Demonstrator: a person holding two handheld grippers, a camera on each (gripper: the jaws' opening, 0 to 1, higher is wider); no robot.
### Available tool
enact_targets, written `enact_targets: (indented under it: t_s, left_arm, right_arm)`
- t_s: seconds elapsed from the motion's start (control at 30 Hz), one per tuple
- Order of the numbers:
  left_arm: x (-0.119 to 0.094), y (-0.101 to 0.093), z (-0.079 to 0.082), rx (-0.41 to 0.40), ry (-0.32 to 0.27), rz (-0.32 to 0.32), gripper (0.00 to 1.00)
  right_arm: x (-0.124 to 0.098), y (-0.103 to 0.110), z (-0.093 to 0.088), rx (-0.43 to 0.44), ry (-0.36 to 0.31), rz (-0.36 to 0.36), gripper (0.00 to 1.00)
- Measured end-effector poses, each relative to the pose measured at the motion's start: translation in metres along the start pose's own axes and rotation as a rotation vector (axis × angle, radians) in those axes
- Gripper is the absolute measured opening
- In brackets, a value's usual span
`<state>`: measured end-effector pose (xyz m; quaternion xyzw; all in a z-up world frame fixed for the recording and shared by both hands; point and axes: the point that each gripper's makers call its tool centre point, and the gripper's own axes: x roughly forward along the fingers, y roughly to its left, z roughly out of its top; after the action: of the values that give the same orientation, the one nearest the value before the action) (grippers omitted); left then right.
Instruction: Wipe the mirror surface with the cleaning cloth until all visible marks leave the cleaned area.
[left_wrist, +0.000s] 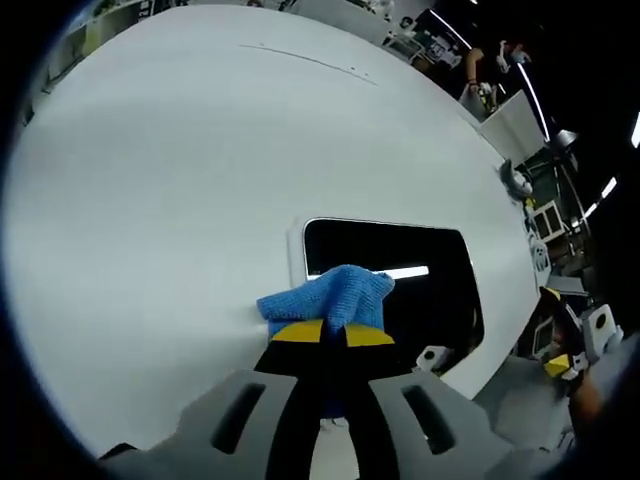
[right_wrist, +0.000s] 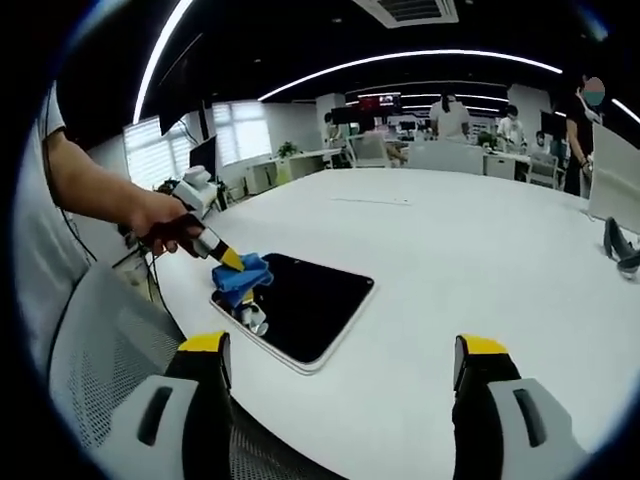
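Note:
A dark rectangular mirror (left_wrist: 420, 285) (right_wrist: 310, 300) with a white rim lies flat on the white table (left_wrist: 180, 180) (right_wrist: 470, 240). My left gripper (left_wrist: 334, 334) is shut on a blue cleaning cloth (left_wrist: 328, 298), which rests on the mirror's near left corner. In the right gripper view that same gripper (right_wrist: 228, 258), held by a person's hand (right_wrist: 160, 225), presses the blue cloth (right_wrist: 241, 276) onto the mirror's left end. My right gripper (right_wrist: 345, 365) stands open above the table's near edge, short of the mirror, with nothing between its yellow-tipped fingers.
A mesh chair back (right_wrist: 105, 350) stands at the table's near left. A small white clip-like part (left_wrist: 432, 356) sits at the mirror's near edge. Far across the room are desks, chairs and people (right_wrist: 450, 115). A dark object (right_wrist: 620, 245) lies at the table's right.

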<state>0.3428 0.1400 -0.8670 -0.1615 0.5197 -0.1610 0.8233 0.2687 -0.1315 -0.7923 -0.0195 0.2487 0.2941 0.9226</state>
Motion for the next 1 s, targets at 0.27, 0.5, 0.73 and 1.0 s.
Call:
enact_targets:
  t_s: [0.27, 0.5, 0.73, 1.0]
  left_arm:
    - [-0.005, -0.003, -0.013, -0.016, 0.01, -0.01, 0.02]
    - [-0.008, -0.006, -0.022, -0.033, 0.008, -0.022, 0.03]
    - [-0.013, -0.008, -0.033, -0.051, 0.017, -0.034, 0.03]
    - [-0.015, -0.009, -0.039, -0.065, 0.03, -0.043, 0.03]
  right_arm:
    - [0.002, 0.002, -0.005, -0.049, 0.026, 0.011, 0.95]
    - [0.001, -0.003, -0.008, -0.049, 0.046, -0.012, 0.93]
    - [0.0, -0.006, -0.008, -0.02, 0.047, -0.027, 0.94]
    - [-0.001, -0.007, -0.007, -0.05, 0.043, -0.036, 0.97]
